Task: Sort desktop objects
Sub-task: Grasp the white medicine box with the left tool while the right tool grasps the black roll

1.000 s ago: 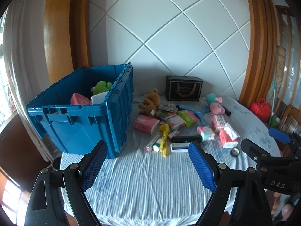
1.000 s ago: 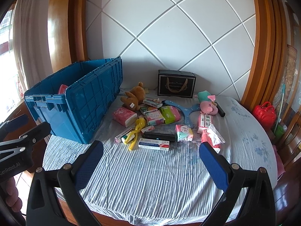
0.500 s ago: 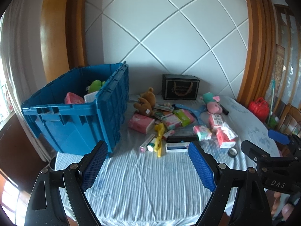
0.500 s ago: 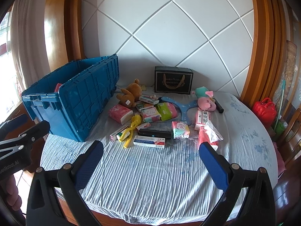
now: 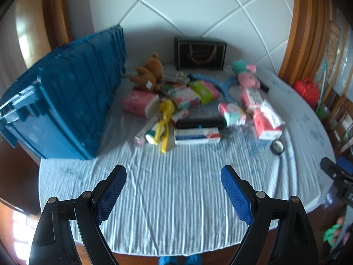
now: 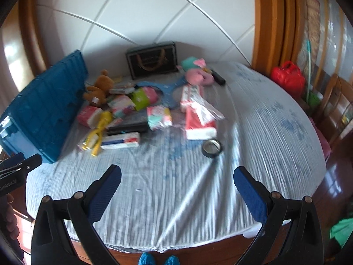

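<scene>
Both grippers, left gripper (image 5: 173, 195) and right gripper (image 6: 177, 193), gape empty; tape roll (image 6: 212, 148), blurred, probably nearest ahead of right: approach squarely.

You have bare cloth (image 5: 176, 190) up front; ahead, the clutter (image 5: 194, 110) blocks you, with the crate (image 5: 66, 101) walling the left.

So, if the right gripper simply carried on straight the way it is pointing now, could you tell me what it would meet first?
Probably bare striped tablecloth first. Beyond that, the black tape roll lies slightly right of the line of the open right gripper; depth is unclear.
</scene>
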`<action>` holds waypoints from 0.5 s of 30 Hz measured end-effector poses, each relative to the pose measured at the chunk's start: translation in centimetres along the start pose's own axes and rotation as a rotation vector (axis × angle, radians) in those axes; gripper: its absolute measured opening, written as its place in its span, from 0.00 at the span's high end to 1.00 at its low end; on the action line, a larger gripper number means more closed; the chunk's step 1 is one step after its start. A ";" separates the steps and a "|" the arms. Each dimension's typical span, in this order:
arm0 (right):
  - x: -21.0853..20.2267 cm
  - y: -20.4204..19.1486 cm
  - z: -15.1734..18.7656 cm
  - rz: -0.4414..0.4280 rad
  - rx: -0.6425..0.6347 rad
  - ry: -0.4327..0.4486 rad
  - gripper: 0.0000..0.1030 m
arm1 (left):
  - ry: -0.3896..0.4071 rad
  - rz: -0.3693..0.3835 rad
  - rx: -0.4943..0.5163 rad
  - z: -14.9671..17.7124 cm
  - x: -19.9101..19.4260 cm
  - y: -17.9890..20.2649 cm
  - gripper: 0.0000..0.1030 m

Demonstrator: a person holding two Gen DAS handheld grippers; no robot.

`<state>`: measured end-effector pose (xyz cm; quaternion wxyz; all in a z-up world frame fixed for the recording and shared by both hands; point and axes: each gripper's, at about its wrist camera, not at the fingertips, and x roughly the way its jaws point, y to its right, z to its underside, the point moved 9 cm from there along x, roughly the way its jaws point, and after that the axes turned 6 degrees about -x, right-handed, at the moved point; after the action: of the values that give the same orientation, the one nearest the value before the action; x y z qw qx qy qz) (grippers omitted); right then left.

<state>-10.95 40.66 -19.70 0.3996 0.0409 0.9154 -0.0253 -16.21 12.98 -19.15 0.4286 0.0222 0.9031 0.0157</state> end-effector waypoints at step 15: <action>12.3 5.0 1.6 0.080 0.074 -0.212 0.00 | -0.125 0.033 0.065 -2.4 15.9 3.6 0.15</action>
<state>-17.67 46.23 -29.88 0.4932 0.0890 0.8641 -0.0473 -28.01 17.45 -29.70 0.4829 0.0520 0.8741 -0.0081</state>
